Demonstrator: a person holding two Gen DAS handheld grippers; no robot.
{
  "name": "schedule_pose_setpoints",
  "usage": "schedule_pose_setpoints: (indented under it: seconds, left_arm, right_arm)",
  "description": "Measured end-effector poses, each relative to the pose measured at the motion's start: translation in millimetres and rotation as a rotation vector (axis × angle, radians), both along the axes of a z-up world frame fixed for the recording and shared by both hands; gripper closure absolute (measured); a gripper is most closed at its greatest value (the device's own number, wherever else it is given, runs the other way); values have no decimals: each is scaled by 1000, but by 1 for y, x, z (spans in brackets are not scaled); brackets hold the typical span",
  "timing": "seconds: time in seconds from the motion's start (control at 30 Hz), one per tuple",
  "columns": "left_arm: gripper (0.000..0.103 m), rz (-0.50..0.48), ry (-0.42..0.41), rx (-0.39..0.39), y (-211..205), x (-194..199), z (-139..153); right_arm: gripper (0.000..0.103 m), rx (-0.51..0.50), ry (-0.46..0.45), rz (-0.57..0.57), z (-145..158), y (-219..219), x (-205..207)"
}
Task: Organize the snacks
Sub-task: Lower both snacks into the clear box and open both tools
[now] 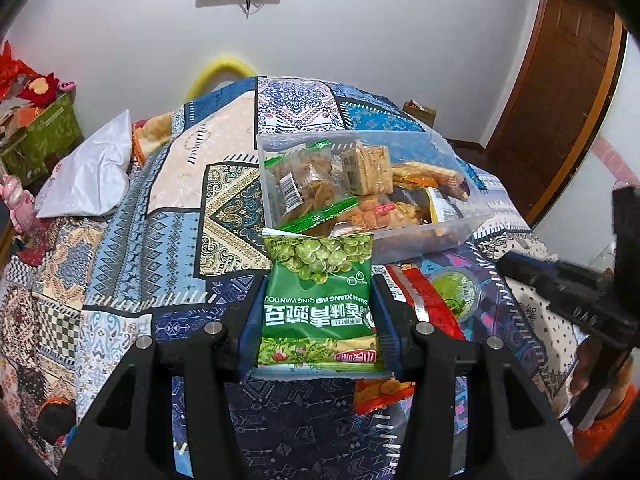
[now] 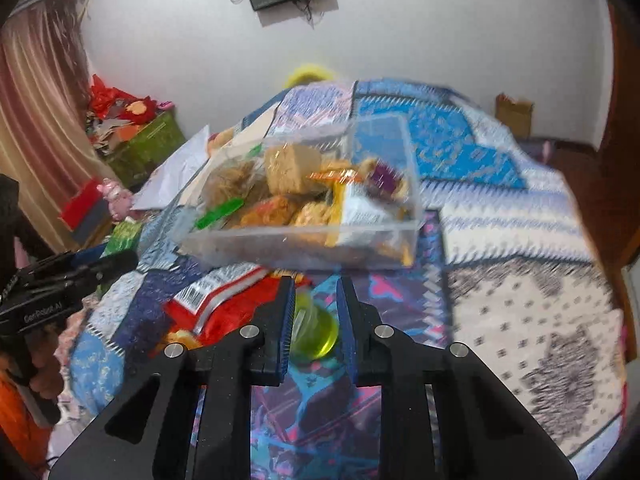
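The left gripper (image 1: 320, 312) is clamping a green pea snack packet (image 1: 320, 300) between its blue pads, at six o'clock from the clear plastic bin (image 1: 460, 224) of snacks on the patchwork bedspread (image 1: 160, 240). The right gripper (image 2: 314, 312) is squeezing a small green jelly cup (image 2: 316, 332), with a red snack bag (image 2: 228, 312) lying at its nine o'clock.

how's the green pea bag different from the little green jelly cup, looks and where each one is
The green pea bag is a flat, opaque printed packet; the jelly cup is small, round and translucent yellow-green. The bag sits clamped in the left gripper, the cup in the right gripper. Both are green snacks, still outside the clear box.
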State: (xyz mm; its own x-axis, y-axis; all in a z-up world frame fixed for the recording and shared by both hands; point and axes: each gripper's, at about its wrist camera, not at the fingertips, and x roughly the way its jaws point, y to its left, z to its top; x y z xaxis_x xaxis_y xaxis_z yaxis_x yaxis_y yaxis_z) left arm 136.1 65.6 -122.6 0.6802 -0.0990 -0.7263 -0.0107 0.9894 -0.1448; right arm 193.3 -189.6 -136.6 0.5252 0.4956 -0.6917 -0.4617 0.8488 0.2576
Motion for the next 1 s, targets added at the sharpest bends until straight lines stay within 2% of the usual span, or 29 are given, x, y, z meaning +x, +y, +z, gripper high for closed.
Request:
schedule_pose_setpoints:
  seconds: [0.03, 0.17, 0.2, 0.4, 0.53, 0.8, 0.87, 1.0]
  left_arm:
    - [53, -1, 3, -6, 1, 0, -1]
    - [53, 4, 31, -30, 5, 0, -12]
    - [53, 5, 36, -36, 6, -1, -14]
    - [53, 19, 58, -54, 12, -5, -25]
    - [53, 25, 66, -63, 15, -6, -28]
    - [53, 23, 76, -63, 12, -8, -31]
    - [53, 24, 79, -64, 12, -9, -31]
    - [53, 23, 76, -59, 10, -9, -30]
  right_arm:
    - [81, -8, 8, 3, -2, 1, 0]
    - [54, -56, 24, 41, -16, 12, -1]
    - [52, -59, 28, 47, -19, 13, -1]
    - [52, -94, 129, 55, -44, 22, 15]
    - [51, -107, 151, 84, -50, 31, 15]
    - [51, -138, 133, 98, -54, 38, 15]
    - [58, -137, 124, 90, -54, 37, 14]
    - [61, -121, 103, 81, -53, 34, 7]
